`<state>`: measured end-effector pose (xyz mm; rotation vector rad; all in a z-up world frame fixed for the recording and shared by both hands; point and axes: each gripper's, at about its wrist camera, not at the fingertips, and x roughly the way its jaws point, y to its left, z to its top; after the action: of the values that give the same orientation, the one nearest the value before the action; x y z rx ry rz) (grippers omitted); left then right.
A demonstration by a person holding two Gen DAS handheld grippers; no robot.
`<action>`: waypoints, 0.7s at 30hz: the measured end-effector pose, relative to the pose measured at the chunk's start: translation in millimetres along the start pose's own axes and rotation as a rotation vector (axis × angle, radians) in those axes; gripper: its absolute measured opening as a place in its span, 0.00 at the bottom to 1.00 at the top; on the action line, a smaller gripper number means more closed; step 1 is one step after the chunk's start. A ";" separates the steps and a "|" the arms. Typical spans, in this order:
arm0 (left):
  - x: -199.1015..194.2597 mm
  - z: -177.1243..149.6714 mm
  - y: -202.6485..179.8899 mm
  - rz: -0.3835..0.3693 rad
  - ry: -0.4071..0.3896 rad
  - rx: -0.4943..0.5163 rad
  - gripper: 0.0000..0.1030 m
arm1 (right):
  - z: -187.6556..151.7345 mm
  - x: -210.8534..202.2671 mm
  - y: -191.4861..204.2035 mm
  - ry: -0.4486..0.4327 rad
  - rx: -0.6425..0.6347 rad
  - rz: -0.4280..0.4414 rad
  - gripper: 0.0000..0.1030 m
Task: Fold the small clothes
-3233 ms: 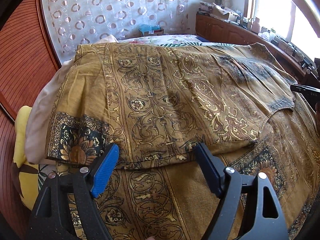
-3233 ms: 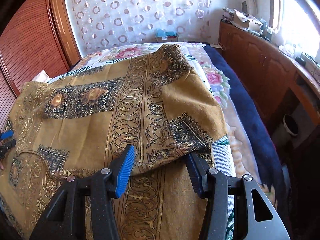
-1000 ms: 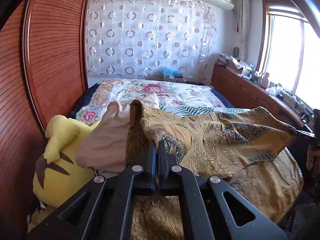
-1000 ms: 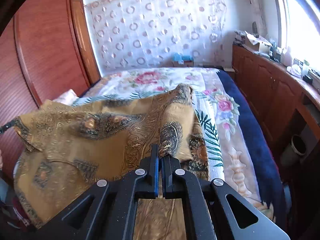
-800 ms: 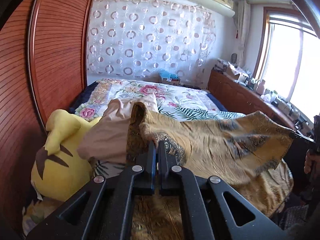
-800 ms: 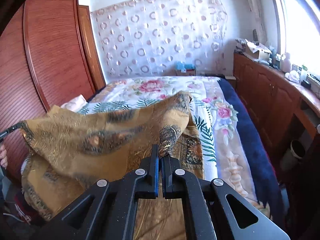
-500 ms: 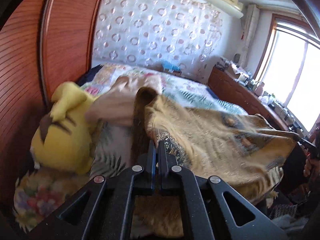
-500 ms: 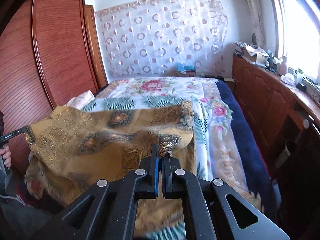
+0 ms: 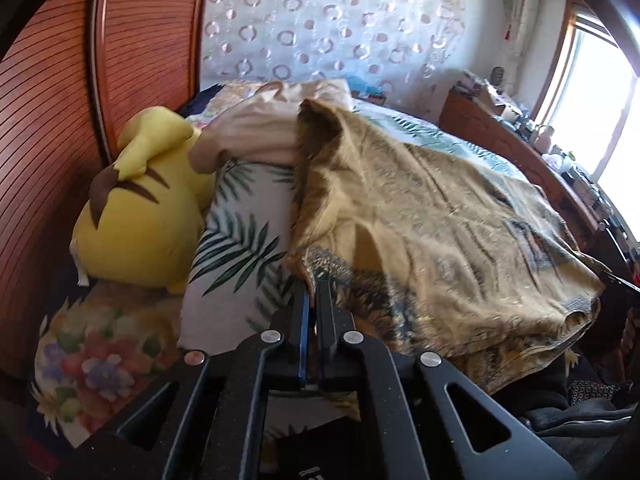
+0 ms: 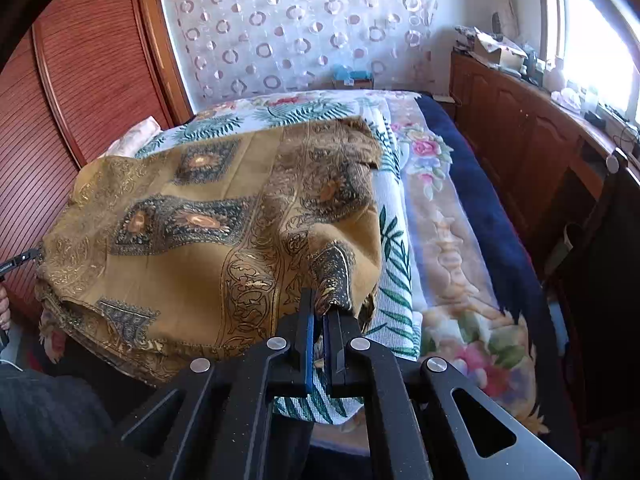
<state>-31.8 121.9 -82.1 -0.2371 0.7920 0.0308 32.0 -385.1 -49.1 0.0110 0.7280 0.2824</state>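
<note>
An ochre garment (image 9: 420, 220) with dark paisley panels lies draped over the near part of the bed, its front hem hanging off the edge. In the left wrist view my left gripper (image 9: 311, 290) is shut on the garment's near left corner, low over the leaf-print blanket (image 9: 240, 240). In the right wrist view the same garment (image 10: 192, 240) spreads leftward. My right gripper (image 10: 322, 308) pinches a raised fold at its right edge; its jaws are opening, with the cloth still between them. The left gripper's tip (image 10: 18, 260) shows at the far left.
A yellow plush toy (image 9: 136, 208) and a beige cloth (image 9: 256, 132) lie at the bed's left, against a wooden wardrobe (image 9: 52, 120). A floral quilt (image 10: 452, 248) and a navy blanket (image 10: 492, 216) cover the right side. A wooden cabinet (image 10: 520, 128) runs along the window wall.
Both grippers closed on the garment's edges, lifted it, then sank toward the bed's near edge. The cloth went from stretched in the air to lying on the blanket.
</note>
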 end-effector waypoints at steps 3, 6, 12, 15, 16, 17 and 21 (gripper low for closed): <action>-1.3 5.1 -3.0 0.009 -0.018 0.030 0.29 | 2.8 -8.2 0.0 -0.012 -0.018 -0.004 0.16; 1.1 8.5 -4.4 -0.001 -0.020 0.031 0.63 | -3.7 -22.5 -0.4 -0.029 -0.040 -0.009 0.28; 6.9 9.1 -5.9 0.012 -0.014 0.020 0.69 | -13.9 -35.6 3.8 -0.045 -0.061 -0.025 0.40; 8.3 8.9 -6.7 0.026 -0.009 0.024 0.69 | -12.8 -38.9 4.4 -0.061 -0.075 -0.021 0.40; 8.3 8.8 -6.5 0.028 -0.010 0.023 0.69 | -12.0 -41.6 4.7 -0.067 -0.075 -0.024 0.40; 8.2 8.7 -6.4 0.031 -0.011 0.021 0.69 | -10.7 -43.5 5.3 -0.079 -0.072 -0.023 0.40; 10.3 7.7 -7.3 0.042 -0.005 0.018 0.69 | -6.8 -39.5 10.8 -0.091 -0.055 -0.006 0.40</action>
<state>-18.3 116.0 -82.8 -0.2033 0.7916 0.0633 -3.2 -385.5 -27.1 -0.0301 0.6300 0.2938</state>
